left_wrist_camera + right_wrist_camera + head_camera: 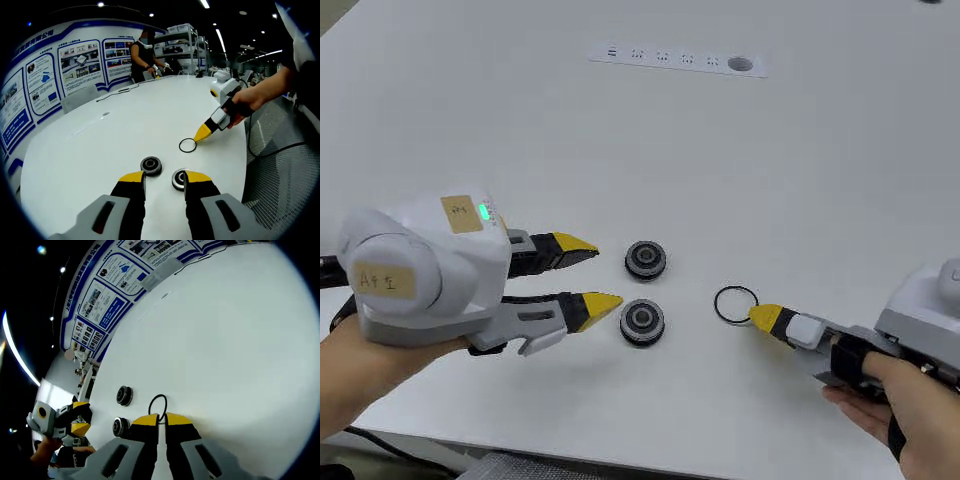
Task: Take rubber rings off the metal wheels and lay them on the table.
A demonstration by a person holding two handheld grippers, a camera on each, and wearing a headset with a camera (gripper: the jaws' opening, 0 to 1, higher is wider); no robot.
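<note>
- The near wheel (642, 322) is lying flat on the white table (740, 160), toward the person's edge; it is serving as the reference spot here.
- The far wheel (645, 260) is sitting just beyond the near wheel, apart from it, also flat.
- Both wheels are showing dark outer rims; I cannot tell whether either is wearing a rubber band.
- The rubber ring (716, 303) is lying loose and flat on the table to the right of the near wheel, clear of both wheels.
- The right gripper (767, 318) is reaching in from the right of the near wheel, on the ring's far side from it. Its yellow-tipped jaws are standing pressed almost together, and the ring's nearest edge is running in between them, so it is pinching the ring.
- The left gripper (585, 273) is hovering just left of the near wheel, jaws spread wide and holding nothing. One yellow tip is pointing at the near wheel, the other toward the far wheel.
- A socket strip (675, 58) is sitting in the tabletop well beyond the near wheel.
</note>
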